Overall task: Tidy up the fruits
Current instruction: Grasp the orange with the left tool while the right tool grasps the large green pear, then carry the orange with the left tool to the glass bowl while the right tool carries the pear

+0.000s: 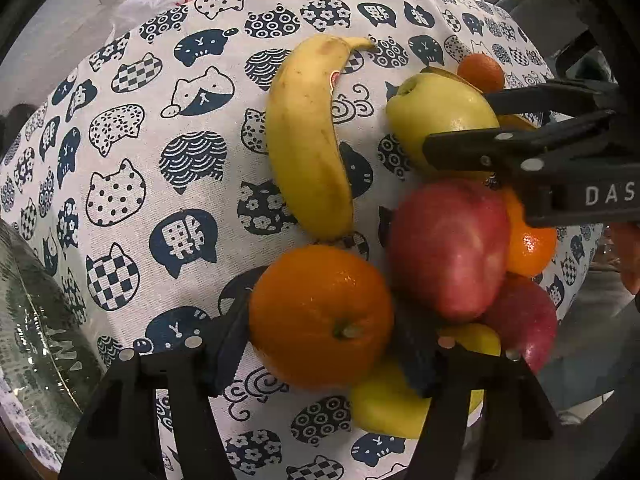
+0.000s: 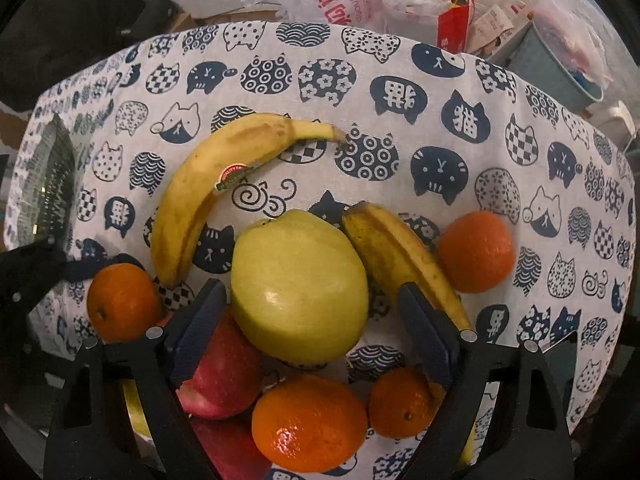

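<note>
Fruit untouched, sorting barely begun.
I pinch the orange (image 1: 320, 316) in my left hand-held gripper (image 1: 324, 340); right hand-held gripper (image 2: 312, 328) spread around green apple (image 2: 300, 288).

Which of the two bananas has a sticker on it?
The longer curved yellow banana lying alone on the cat-print cloth; the shorter banana beside the green apple shows none.

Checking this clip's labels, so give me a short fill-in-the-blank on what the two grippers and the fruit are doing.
1. The left gripper has its fingers on either side of an ___.
2. Between the right gripper's fingers sits a green ___.
3. The banana with the sticker lies on a cloth printed with ___ faces.
Missing words: orange; apple; cat.
</note>
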Demonstrator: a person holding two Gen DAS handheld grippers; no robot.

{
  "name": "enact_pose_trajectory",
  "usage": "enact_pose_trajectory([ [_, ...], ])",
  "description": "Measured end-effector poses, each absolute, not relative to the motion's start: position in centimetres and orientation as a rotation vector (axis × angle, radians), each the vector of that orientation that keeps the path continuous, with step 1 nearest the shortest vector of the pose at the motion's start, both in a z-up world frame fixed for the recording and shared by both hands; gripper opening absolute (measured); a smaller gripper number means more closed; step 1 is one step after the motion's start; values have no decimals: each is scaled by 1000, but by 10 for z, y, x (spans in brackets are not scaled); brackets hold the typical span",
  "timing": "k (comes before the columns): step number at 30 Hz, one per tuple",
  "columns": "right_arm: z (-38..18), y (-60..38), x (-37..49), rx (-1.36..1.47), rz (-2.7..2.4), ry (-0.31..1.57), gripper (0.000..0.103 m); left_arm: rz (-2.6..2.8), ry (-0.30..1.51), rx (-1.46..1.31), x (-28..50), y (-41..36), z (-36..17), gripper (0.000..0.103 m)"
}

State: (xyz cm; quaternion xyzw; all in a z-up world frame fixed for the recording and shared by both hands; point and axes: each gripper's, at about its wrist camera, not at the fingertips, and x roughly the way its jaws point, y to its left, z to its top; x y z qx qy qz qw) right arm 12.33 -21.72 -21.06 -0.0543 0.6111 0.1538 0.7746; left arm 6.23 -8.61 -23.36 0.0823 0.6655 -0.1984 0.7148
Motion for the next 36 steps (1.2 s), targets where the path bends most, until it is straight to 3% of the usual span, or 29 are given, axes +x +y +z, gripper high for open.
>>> enact_pose_trajectory([
  [1, -210, -216, 123, -129, 326, 1327, 86, -438, 1470, 184, 61, -87, -234, 67],
  [2, -210, -215, 123, -129, 325, 1332, 73, -434, 1468, 187, 61, -88, -235, 67],
  [13, -227, -211, 134, -56, 347, 1400, 73, -383, 1452, 177, 66, -82, -226, 66],
  [27, -218, -210, 116, -136, 334, 1305, 73, -336, 1367, 146, 71, -60, -192, 66],
  [36, -181, -210, 109, -117, 367, 1162, 73, -325, 1286, 140, 53, -39, -157, 66],
])
